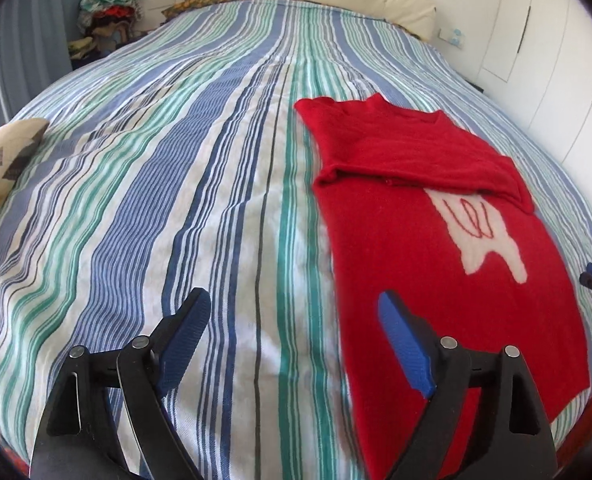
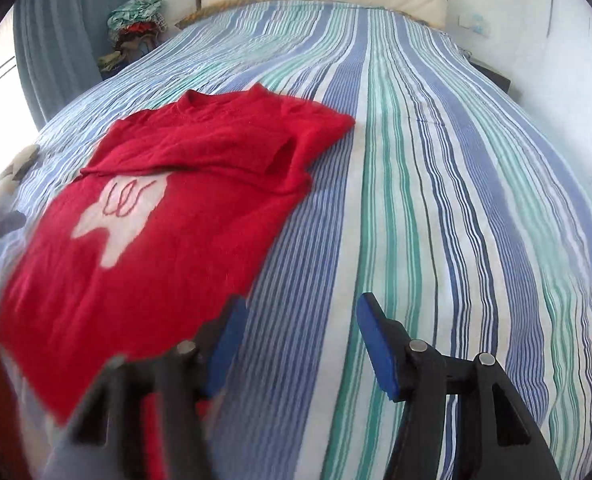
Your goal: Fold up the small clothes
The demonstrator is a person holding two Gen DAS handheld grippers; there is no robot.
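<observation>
Red sweater (image 1: 436, 280) with sleeves folded in, flanked by empty, wide-open left gripper (image 1: 296, 340) and right gripper (image 2: 300, 344); risk of soft knit unfolding if hem gripped unevenly.

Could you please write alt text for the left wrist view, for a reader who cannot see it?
A red sweater with a white motif lies on a striped bedspread, its sleeves folded across the chest. The left gripper hovers open at the sweater's near left edge, holding nothing. A pile of clothes sits beyond the bed's far corner.

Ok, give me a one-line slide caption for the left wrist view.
Open left hand-held gripper above a striped bedspread, beside a partly folded red sweater.
</observation>
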